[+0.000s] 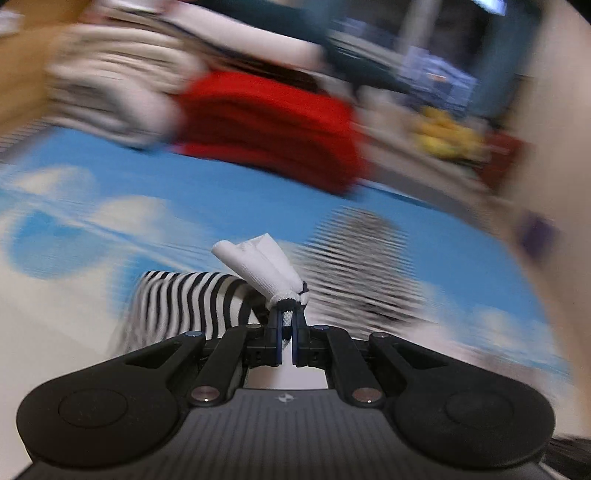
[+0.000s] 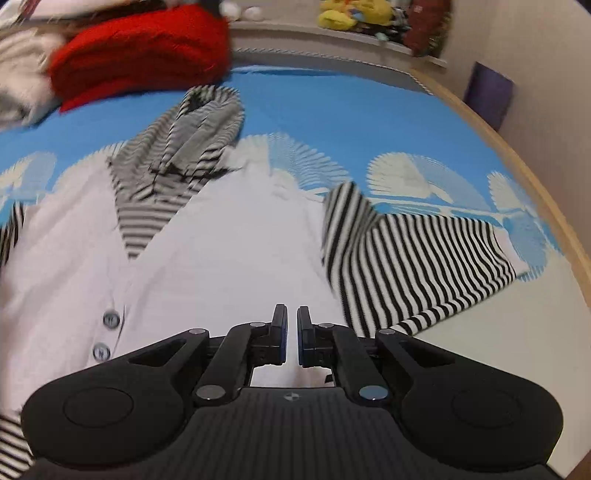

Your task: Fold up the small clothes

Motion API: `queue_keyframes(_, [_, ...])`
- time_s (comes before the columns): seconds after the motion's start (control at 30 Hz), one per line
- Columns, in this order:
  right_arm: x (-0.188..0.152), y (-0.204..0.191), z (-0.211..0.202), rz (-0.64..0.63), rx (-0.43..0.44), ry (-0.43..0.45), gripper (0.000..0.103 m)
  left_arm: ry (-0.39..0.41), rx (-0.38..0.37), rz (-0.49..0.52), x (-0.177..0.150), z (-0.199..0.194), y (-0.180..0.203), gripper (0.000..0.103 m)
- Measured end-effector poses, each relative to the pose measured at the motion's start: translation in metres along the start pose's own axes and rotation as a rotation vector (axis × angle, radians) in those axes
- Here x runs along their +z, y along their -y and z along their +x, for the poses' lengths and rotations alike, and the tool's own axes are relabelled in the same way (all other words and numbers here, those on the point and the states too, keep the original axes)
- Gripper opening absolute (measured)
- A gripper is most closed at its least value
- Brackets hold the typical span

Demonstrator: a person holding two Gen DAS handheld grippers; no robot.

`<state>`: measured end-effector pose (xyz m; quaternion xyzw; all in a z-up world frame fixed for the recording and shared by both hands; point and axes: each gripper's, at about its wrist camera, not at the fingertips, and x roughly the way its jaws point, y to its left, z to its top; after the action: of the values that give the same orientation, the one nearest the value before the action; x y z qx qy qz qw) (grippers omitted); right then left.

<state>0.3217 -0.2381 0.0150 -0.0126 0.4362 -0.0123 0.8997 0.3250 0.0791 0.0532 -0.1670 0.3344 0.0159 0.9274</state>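
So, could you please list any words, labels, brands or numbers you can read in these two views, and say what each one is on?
No readable text in either view.
Left gripper: a small round emblem on its body, no letters.
Right gripper: the same emblem, no letters.
White garment: two buttons, no lettering legible.
Shelf items: too blurred to read.

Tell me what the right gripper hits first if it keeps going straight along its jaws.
Most likely the white front of the garment spread on the bed, directly ahead of the right gripper; its striped sleeve lies off to the right. Depth is uncertain.
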Motion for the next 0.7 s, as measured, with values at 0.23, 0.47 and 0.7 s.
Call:
queue_keyframes(0.23, [0.002,0.024,0.007,0.201,0.105,-0.017,0.005,-0.059,-0.203,0.009,-0.018,0.016,0.033,0.048])
queue_keyframes(0.47, [-0.005,0.029,0.047,0.372,0.163,-0.118,0.006,-0.148,0.205,0.049,0.002,0.067,-0.022,0.047])
queue_keyframes(0.7, [-0.022,0.027,0.092,0.441,0.051,-0.242,0.029,-0.145,0.266,-0.079,0.024,0.063,-0.080,0.047])
